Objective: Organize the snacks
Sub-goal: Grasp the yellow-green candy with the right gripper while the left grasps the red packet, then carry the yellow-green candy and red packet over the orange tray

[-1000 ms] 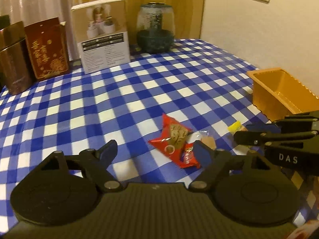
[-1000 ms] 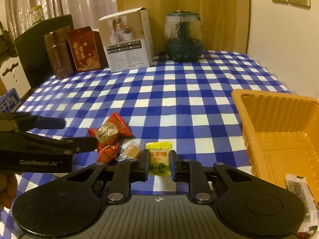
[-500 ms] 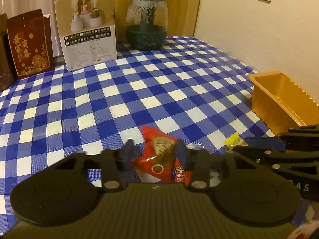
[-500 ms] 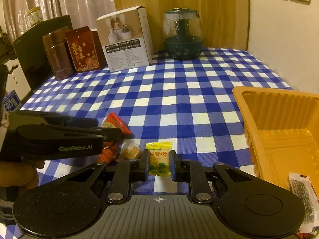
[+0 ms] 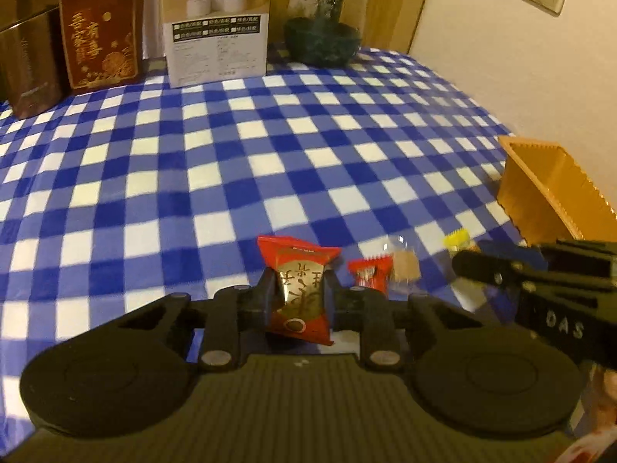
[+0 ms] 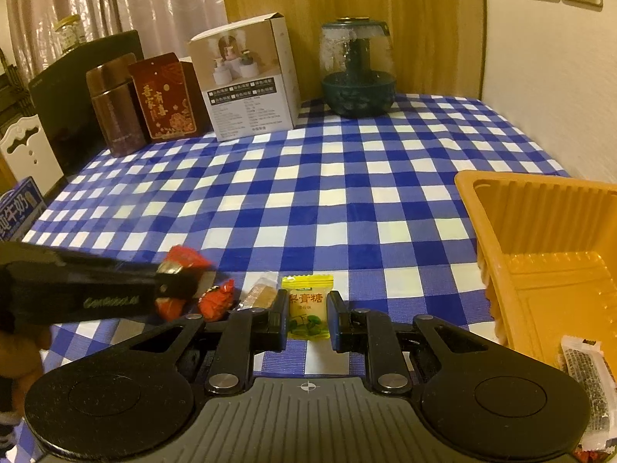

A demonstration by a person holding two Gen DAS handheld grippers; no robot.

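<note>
My left gripper (image 5: 300, 284) has its jaws closing, and the pads press on a red snack packet (image 5: 297, 254) with gold print. In the right wrist view, that gripper (image 6: 185, 283) comes in from the left with the red packet (image 6: 185, 256) at its tip. My right gripper (image 6: 308, 306) is shut on a yellow-green candy packet (image 6: 308, 289) just above the checked cloth. Between the two lie a small red candy (image 6: 218, 301) and a clear-wrapped brown candy (image 6: 262, 295). The orange tray (image 6: 540, 200) stands to the right and holds a dark speckled packet (image 6: 590, 378).
Along the back of the blue-and-white checked table stand a brown canister (image 6: 115, 104), a red box (image 6: 166, 96), a white carton (image 6: 246, 85) and a glass jar (image 6: 356, 73). A blue milk box (image 6: 19, 208) sits at the left edge. A wall borders the right side.
My left gripper came down over the red packet and its wide-open jaws closed onto it; the packet now stands upright between the pads. The right gripper kept still on the yellow candy.
</note>
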